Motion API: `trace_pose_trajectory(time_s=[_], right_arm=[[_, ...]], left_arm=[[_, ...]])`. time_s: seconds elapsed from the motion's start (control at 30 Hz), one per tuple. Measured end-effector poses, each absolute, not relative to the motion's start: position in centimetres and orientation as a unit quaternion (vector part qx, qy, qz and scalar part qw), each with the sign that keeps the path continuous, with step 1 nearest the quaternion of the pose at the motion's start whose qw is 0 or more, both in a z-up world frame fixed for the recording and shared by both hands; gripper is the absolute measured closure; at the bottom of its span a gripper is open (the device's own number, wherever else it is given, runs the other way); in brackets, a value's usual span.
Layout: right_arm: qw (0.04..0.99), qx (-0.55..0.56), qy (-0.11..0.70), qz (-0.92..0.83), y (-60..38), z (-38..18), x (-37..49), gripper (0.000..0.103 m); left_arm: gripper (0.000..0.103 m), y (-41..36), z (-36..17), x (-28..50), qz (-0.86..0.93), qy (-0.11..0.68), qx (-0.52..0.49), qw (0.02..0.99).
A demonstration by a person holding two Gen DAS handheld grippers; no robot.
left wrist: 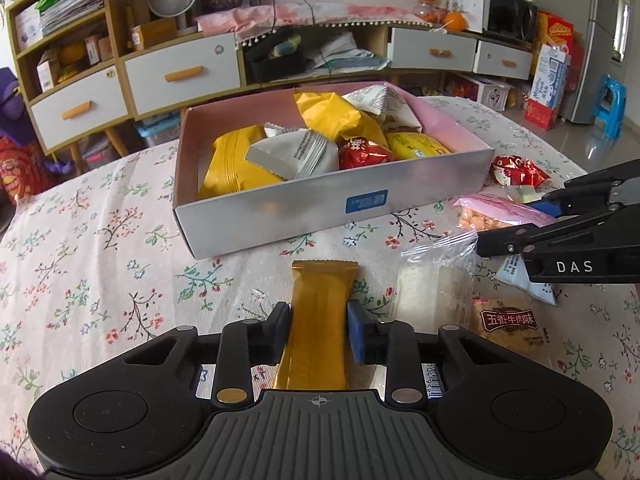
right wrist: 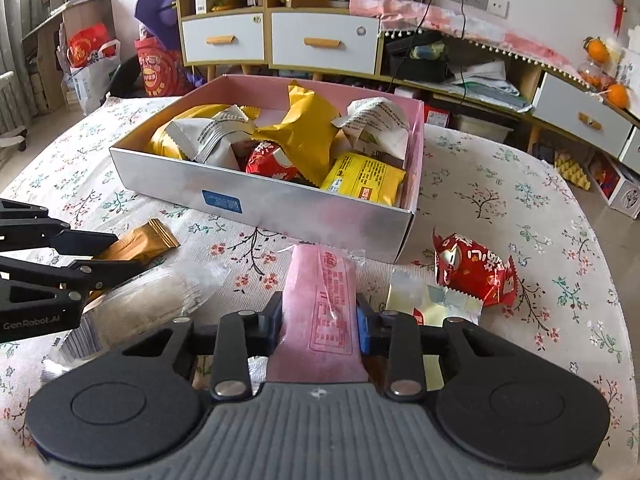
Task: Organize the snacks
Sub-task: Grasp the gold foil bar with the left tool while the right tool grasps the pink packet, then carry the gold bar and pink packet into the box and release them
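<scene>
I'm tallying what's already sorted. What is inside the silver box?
The silver box holds yellow packets, grey-white packets, a red wrapped snack and a yellow printed packet. Whatever lies beneath that pile is covered.

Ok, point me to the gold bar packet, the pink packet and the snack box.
gold bar packet (left wrist: 320, 300), left wrist view, middle of the wrapper ahead of the pads.
pink packet (right wrist: 320, 300), right wrist view, middle of its printed face.
snack box (right wrist: 320, 216), right wrist view, bare silver front wall.
</scene>
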State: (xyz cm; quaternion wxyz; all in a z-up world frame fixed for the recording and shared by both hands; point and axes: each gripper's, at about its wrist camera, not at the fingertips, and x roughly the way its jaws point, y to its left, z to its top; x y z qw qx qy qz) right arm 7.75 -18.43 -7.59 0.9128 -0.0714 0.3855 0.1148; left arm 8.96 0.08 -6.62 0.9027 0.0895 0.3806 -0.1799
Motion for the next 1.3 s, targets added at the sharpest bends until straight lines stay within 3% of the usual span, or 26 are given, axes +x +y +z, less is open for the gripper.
trace_pose_trajectory(time_s=[0.47, 1.3], right_arm=[[0.912, -0.076, 0.388, 0.108, -18.5, -6.3, 7.3, 0.073], [0.925, 0.039, 0.362, 0.11, -20.1, -2.0, 9.9, 0.073]], left_arm=[[0.075, 0.6, -5.7, 8.9, -0.168, 0.423, 0.042, 0.889], [0.076, 1.3, -1.1, 10.7, -0.147, 0.387, -0.031, 0.91]])
